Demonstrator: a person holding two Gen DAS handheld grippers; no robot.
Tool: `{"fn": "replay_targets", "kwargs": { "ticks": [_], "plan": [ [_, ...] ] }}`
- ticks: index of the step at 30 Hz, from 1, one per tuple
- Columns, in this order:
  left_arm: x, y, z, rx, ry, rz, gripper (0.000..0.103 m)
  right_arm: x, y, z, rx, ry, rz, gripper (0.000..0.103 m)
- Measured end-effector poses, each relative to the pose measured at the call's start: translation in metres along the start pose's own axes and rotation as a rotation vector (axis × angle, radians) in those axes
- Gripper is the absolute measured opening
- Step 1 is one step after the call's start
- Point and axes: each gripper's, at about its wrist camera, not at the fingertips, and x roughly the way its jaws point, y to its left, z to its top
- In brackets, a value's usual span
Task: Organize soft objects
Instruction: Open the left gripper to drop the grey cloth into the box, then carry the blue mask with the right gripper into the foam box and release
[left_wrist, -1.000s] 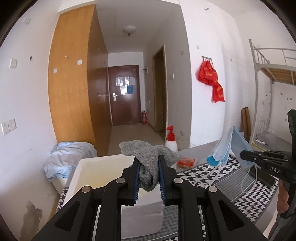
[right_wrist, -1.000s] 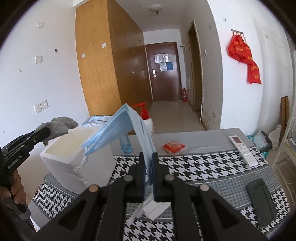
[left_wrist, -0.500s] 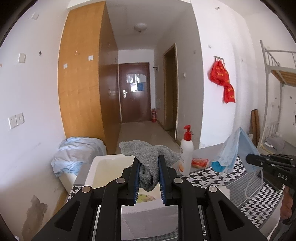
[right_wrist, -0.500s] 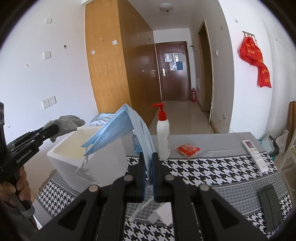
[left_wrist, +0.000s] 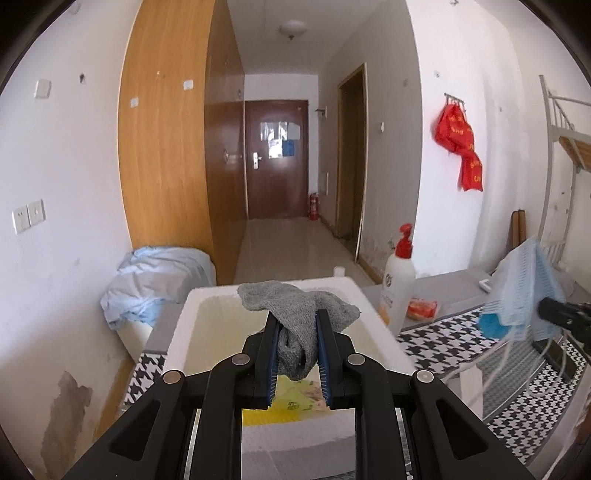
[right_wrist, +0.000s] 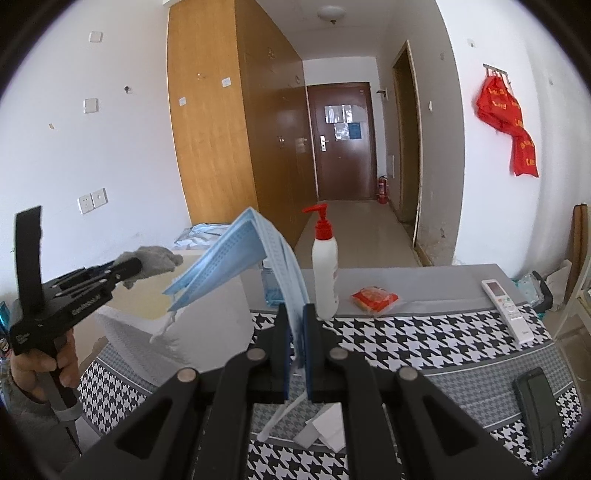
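The left gripper (left_wrist: 297, 345) is clamped on a nubby grey cloth (left_wrist: 295, 314) that droops over a white foam box (left_wrist: 192, 314). The right gripper (right_wrist: 295, 347) pinches a pleated blue face mask (right_wrist: 236, 258), its flat jaws pressed together. Both hang above a houndstooth-covered counter (right_wrist: 424, 343) facing a wood-panelled hallway. The foam box now fills more of the left view than a second ago.

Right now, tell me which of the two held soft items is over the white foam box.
The grey cloth, clamped in the left gripper, hangs over the foam box. The blue masks in the right gripper hang above the checkered tablecloth.
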Motion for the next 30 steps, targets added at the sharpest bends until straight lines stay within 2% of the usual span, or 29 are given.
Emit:
{"fn": "replay_targets", "kwargs": {
  "ticks": [3,6,7,8,10,12,14,17,20,30],
  "plan": [
    [0.008,0.004,0.0,-0.01,0.02,-0.004,0.02,0.0,-0.001,0.0,0.006,0.001,-0.005,0.008],
    [0.009,0.005,0.0,-0.014,0.027,-0.004,0.024,0.002,-0.002,0.001,0.013,0.004,-0.012,0.008],
    [0.009,0.005,-0.001,-0.013,0.028,-0.003,0.034,0.003,-0.002,0.002,0.014,0.005,-0.013,0.008],
    [0.008,0.005,-0.001,-0.011,0.029,-0.003,0.051,0.003,-0.002,0.002,0.014,0.005,-0.014,0.008],
    [0.004,0.007,-0.001,-0.014,0.013,0.004,0.065,0.003,-0.002,0.003,0.015,0.003,-0.014,0.008],
    [-0.001,0.008,0.001,-0.02,-0.003,0.011,0.07,0.005,-0.002,0.004,0.016,0.005,-0.013,0.008],
    [-0.005,0.01,0.001,-0.028,-0.009,0.009,0.086,0.006,0.0,0.005,0.013,0.006,-0.012,0.008],
    [-0.013,0.013,0.002,-0.045,-0.035,0.02,0.099,0.005,0.002,0.008,0.011,0.002,-0.009,0.008],
    [-0.021,0.02,0.003,-0.07,-0.047,0.016,0.1,0.004,0.004,0.01,0.008,-0.004,-0.007,0.008],
    [-0.041,0.025,-0.001,-0.051,-0.081,0.04,0.102,0.009,0.021,0.021,-0.026,-0.009,0.025,0.008]
  ]
}}
